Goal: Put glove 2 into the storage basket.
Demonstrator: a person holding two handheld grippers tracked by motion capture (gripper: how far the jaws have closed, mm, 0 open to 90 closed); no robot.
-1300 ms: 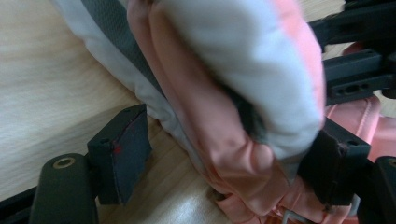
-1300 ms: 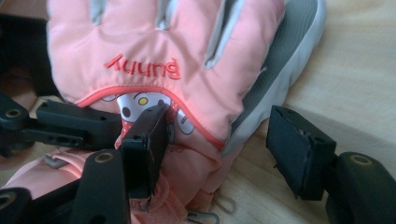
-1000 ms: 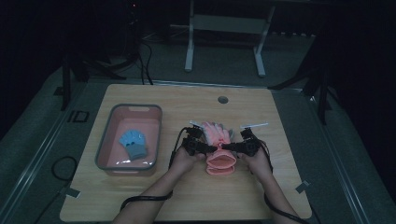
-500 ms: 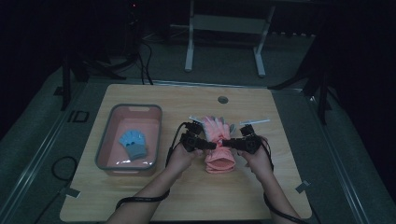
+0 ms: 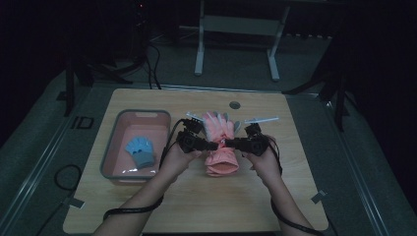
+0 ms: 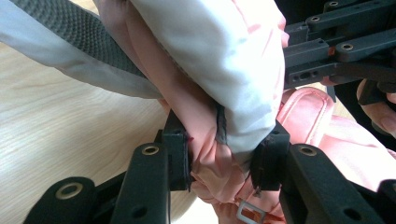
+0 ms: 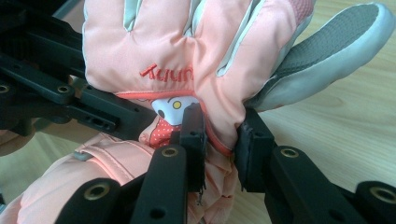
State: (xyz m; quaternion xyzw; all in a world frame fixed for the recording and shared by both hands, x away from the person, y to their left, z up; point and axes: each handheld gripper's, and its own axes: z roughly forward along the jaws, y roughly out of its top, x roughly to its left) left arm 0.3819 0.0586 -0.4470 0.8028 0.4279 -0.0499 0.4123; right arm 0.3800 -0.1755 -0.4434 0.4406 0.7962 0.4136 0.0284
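In the bin: blue glove.

Pink glove fingertips cut off at top edge; tray contents too small.

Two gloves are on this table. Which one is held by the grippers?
The pink glove at the table's middle: the left gripper and right gripper pinch its sides. The blue glove lies untouched in the pink bin.
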